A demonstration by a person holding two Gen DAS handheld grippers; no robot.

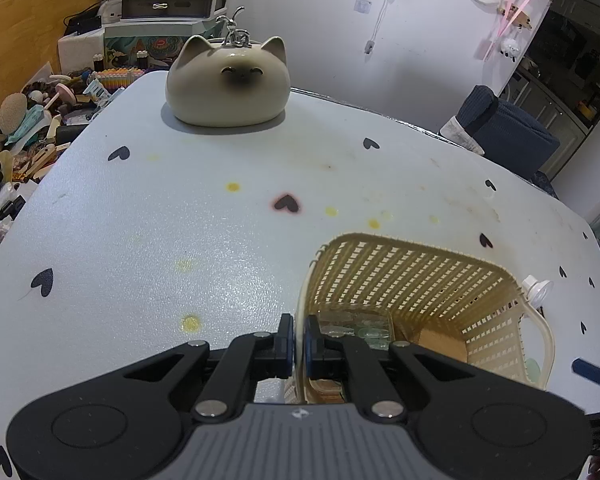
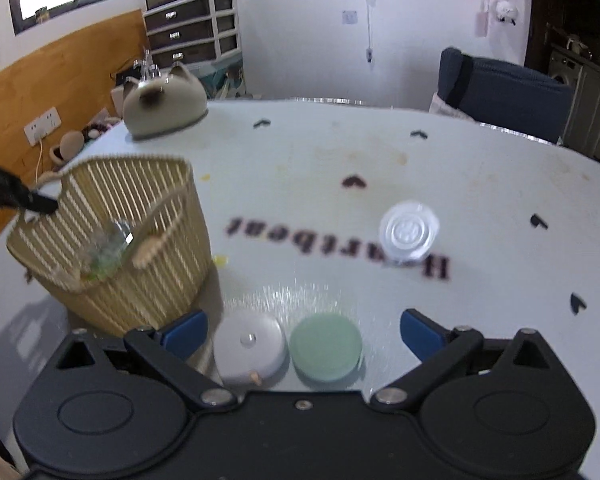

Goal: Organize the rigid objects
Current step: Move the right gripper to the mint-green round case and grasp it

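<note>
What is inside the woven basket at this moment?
The basket holds a clear glassy item with greenish bits; a brown patch beside it may be bare floor or another object. The left gripper, shut on the basket's wall, covers the near part of the floor.

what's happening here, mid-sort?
A person with a claw in each hand is sorting small items into a woven basket. The left claw is shut on the basket's rim, steadying it; a clear item already lies inside. The right claw is open over a white disc and a green disc on the table. A clear lid lies farther out.
</note>
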